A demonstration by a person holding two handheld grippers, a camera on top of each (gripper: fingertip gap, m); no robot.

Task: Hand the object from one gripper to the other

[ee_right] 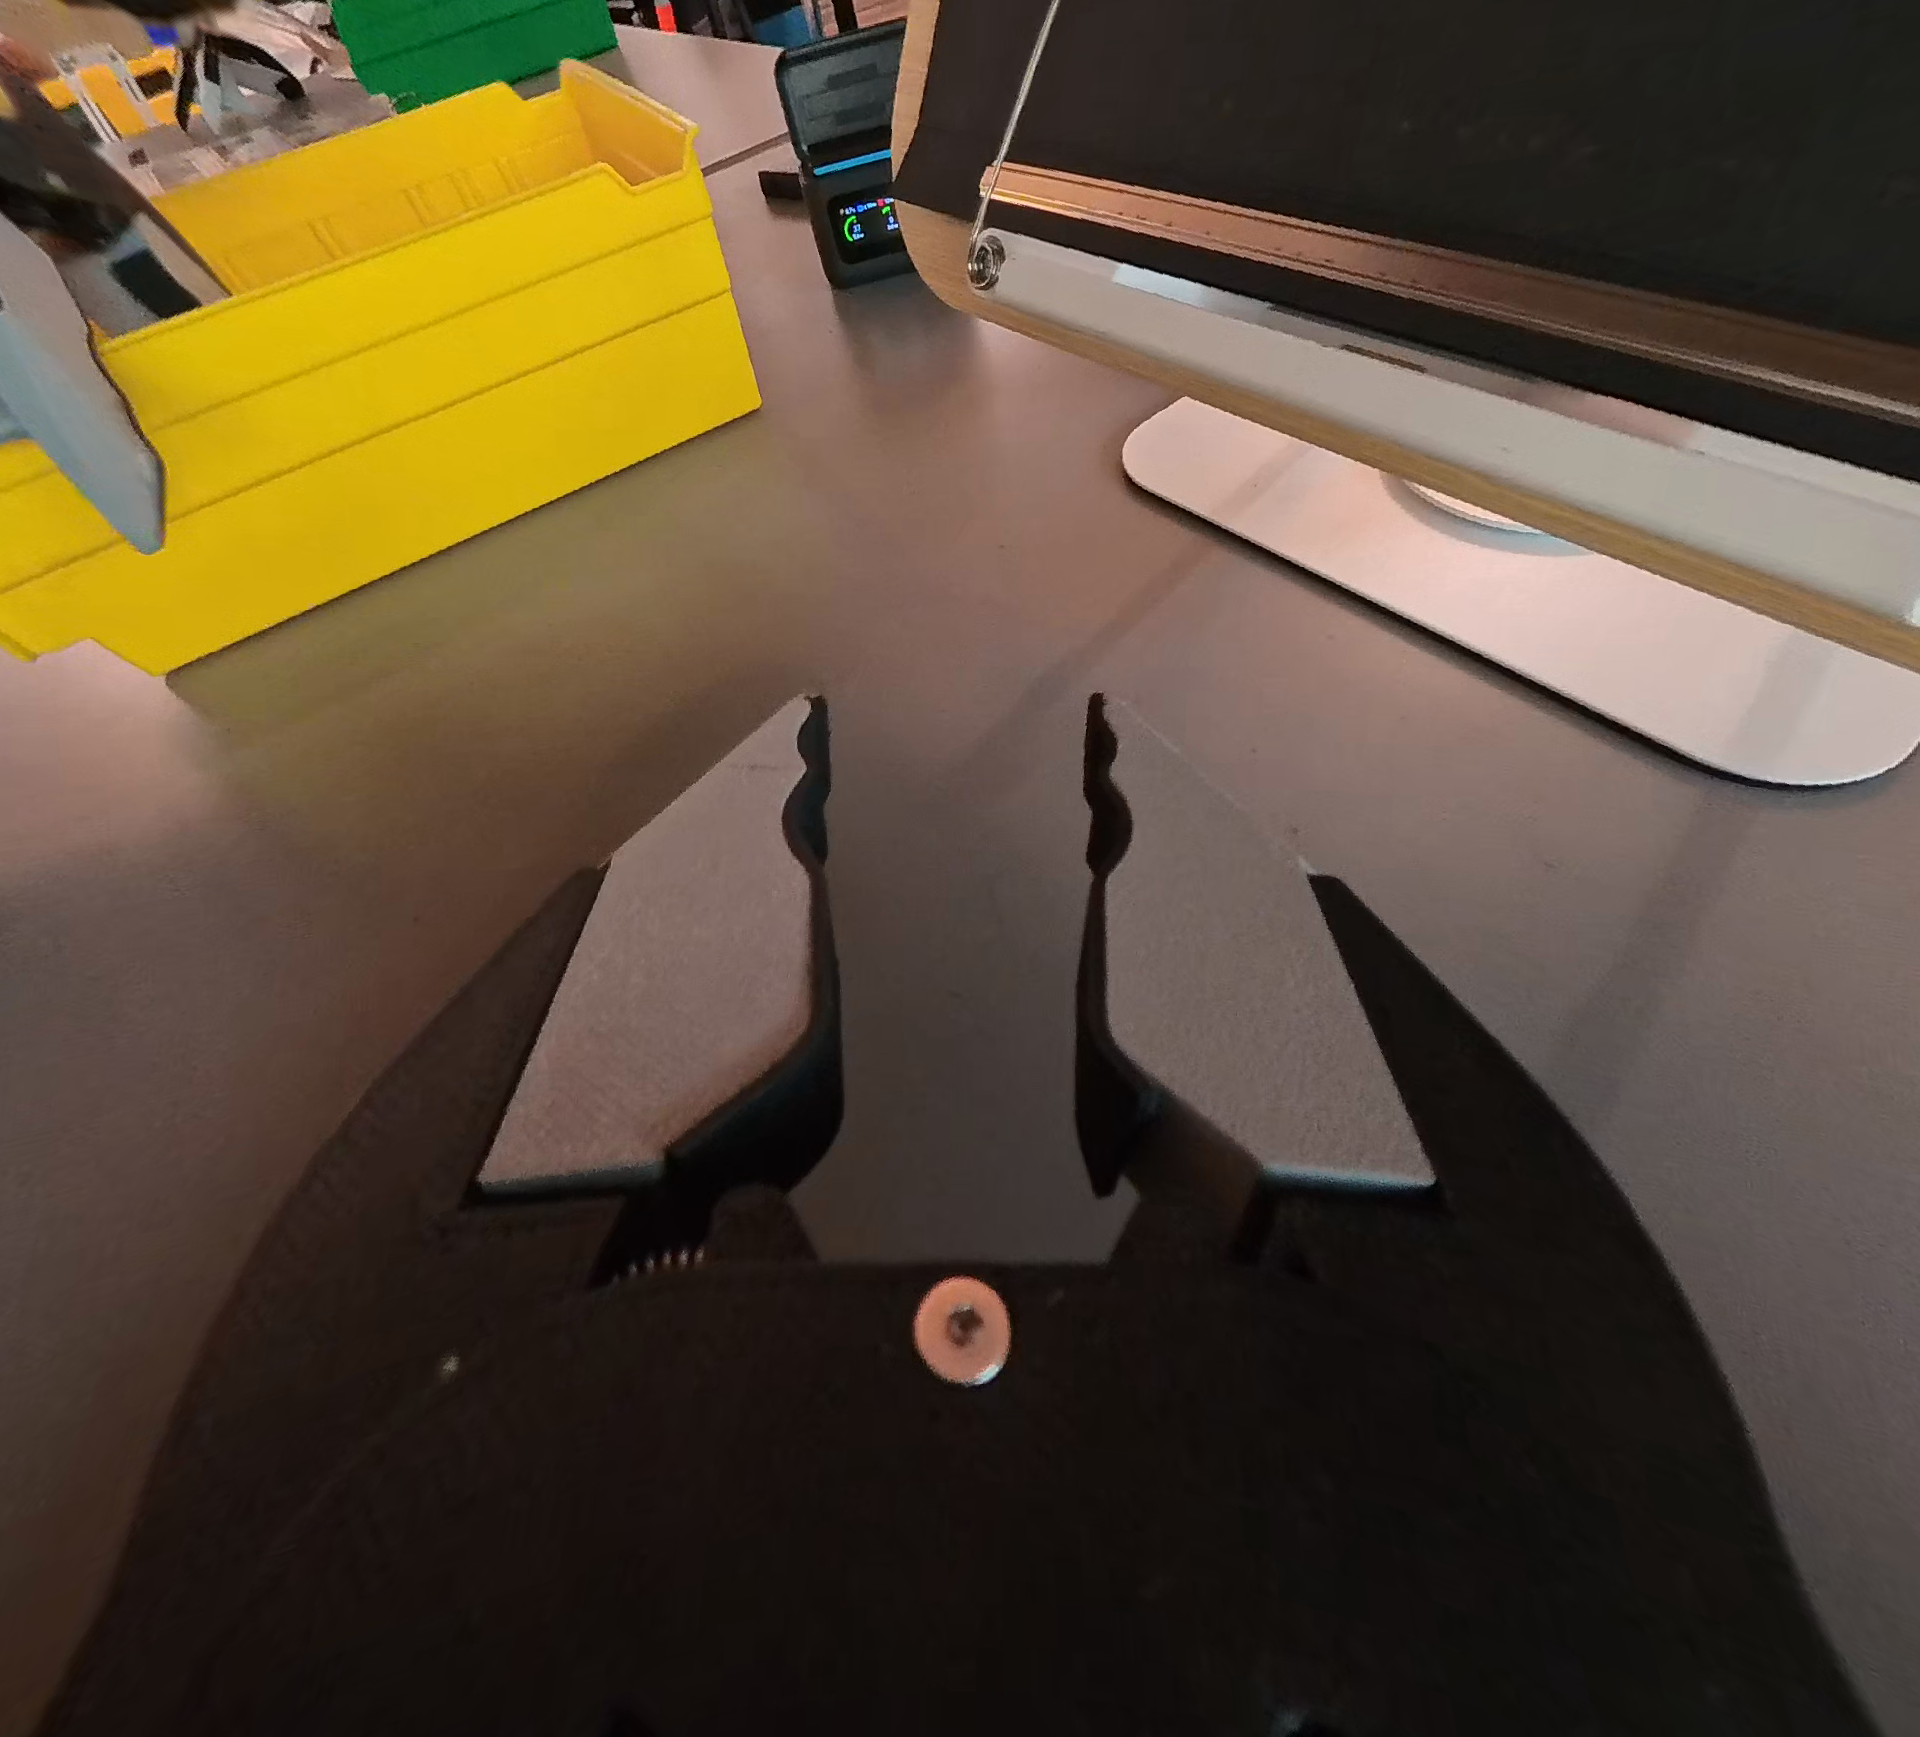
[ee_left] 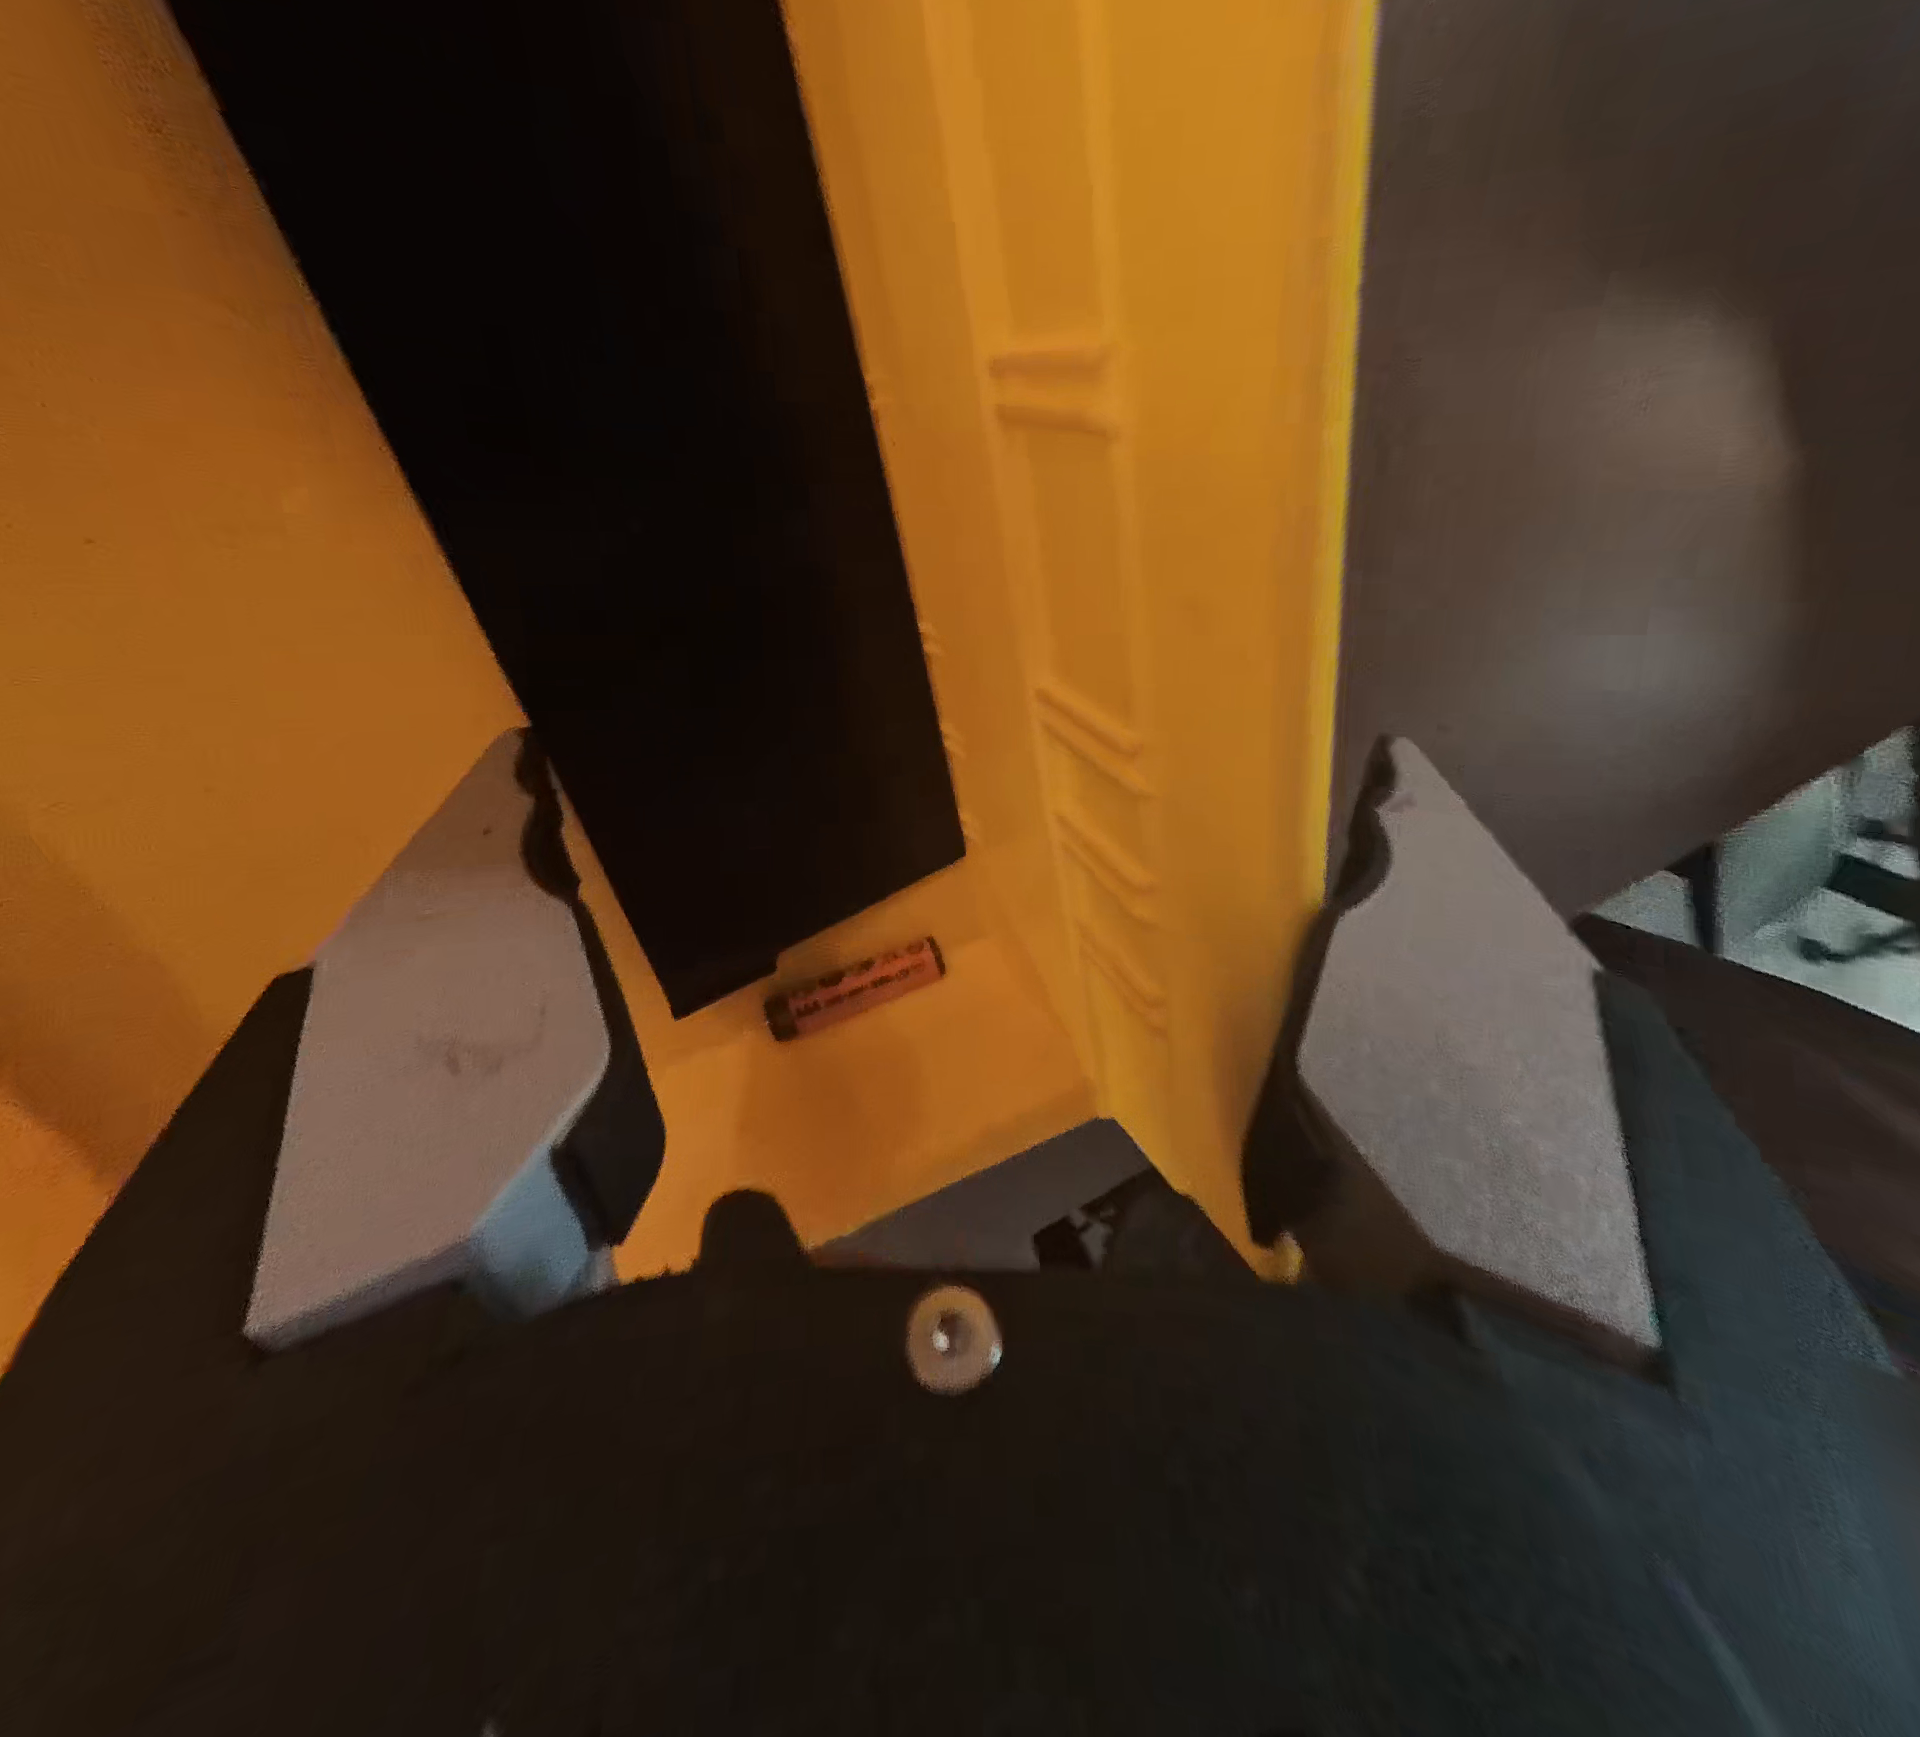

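In the left wrist view my left gripper (ee_left: pixel 956 742) is open wide and empty, reaching down into a yellow bin (ee_left: pixel 1195 337). Its left finger is inside the bin and its right finger is outside the bin's right wall. A long flat black object (ee_left: pixel 582 440) lies on the bin floor, with a small orange and black battery (ee_left: pixel 857 986) at its near end, between the fingers and lower down. My right gripper (ee_right: pixel 956 700) is open and empty, low over the dark table (ee_right: pixel 935 544). The yellow bin (ee_right: pixel 436 337) stands to its front left, with the left gripper's finger (ee_right: pixel 83 420) over it.
A monitor (ee_right: pixel 1455 77) on a flat silver stand (ee_right: pixel 1507 586) fills the right side, with a thin cable hanging at its corner. A small black device with a lit screen (ee_right: pixel 857 170) stands behind the bin. A green bin (ee_right: pixel 478 14) sits farther back.
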